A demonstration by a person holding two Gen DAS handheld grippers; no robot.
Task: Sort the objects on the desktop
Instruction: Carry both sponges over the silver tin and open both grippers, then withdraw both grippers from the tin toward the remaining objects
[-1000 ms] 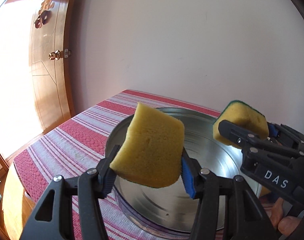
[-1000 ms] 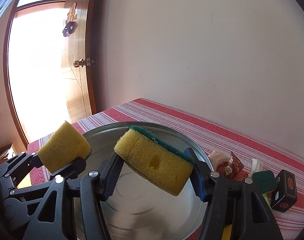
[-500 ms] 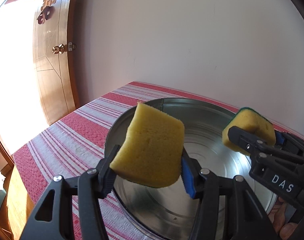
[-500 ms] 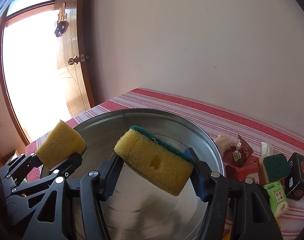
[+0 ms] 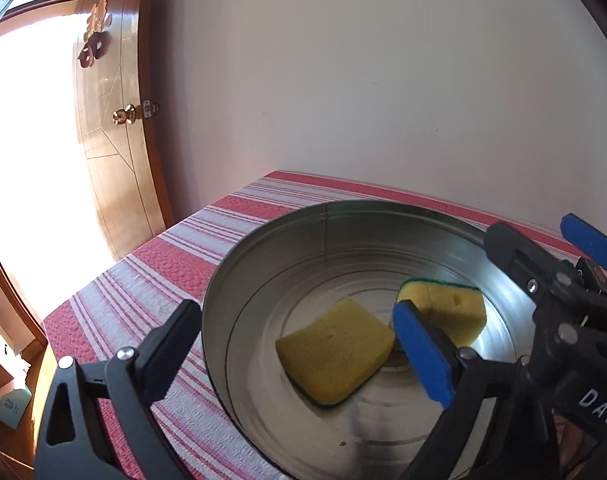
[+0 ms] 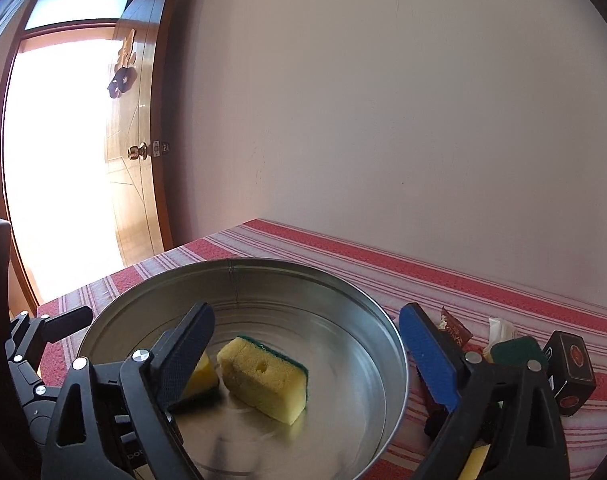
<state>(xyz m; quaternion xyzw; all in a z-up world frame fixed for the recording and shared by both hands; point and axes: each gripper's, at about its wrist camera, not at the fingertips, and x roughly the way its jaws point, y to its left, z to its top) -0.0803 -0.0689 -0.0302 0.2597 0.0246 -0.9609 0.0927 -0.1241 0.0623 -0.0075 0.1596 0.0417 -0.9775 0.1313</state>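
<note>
Two yellow sponges with green scouring backs lie inside a round metal tub [image 5: 263,240]. One sponge [image 5: 335,356] lies flat near the middle; the other sponge [image 5: 451,312], with a small hole, lies to its right. My left gripper [image 5: 299,354] is open and empty above the tub. My right gripper [image 6: 307,352] is open and empty over the tub [image 6: 383,320]; below it lie the holed sponge [image 6: 263,380] and the other sponge [image 6: 203,376], partly hidden by a finger. The right gripper [image 5: 543,248] also shows in the left wrist view.
The tub stands on a red and white striped tablecloth [image 5: 151,280]. Right of the tub lie a black box [image 6: 571,376], a dark green sponge [image 6: 519,352], a red packet [image 6: 455,332] and a white packet [image 6: 501,330]. A wooden door [image 5: 115,140] stands open at left; a wall is behind.
Both grippers have opened and both sponges have dropped from the jaws into the metal tub. Both views have tilted down toward the tub.
</note>
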